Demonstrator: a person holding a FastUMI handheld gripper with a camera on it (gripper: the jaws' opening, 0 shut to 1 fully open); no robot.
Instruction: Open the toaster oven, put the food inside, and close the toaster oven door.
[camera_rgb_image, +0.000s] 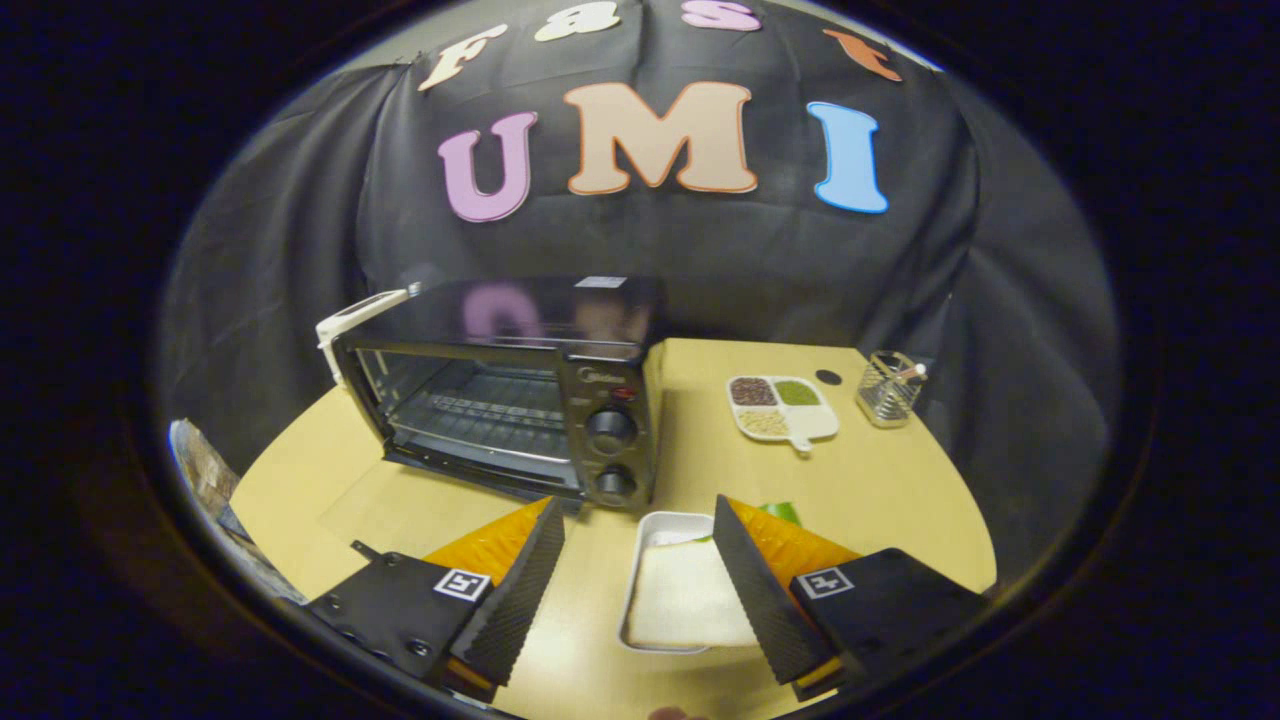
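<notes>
Toaster oven (500, 400) stands toward the far left of the desk (900, 490), its door looking already dropped open so the wire rack inside shows, though the glass panel lying flat in front is hard to make out. The food, a pale slab in a small white tray (680, 590), sits at the near edge, between the fingers of the gripper (640, 590) and closer to the right one. The fingers are spread wide and press on nothing.

The step in hand looks to be the pickup. I would lower the gripper squarely so each finger meets a long wall of the tray, close gently, and lift level so the slab does not slide. A green item (785, 512) lies just beyond the tray; keep clear of it. The divided dish of grains (782, 408) and the wire holder (888, 388) stand well off to the right.
</notes>
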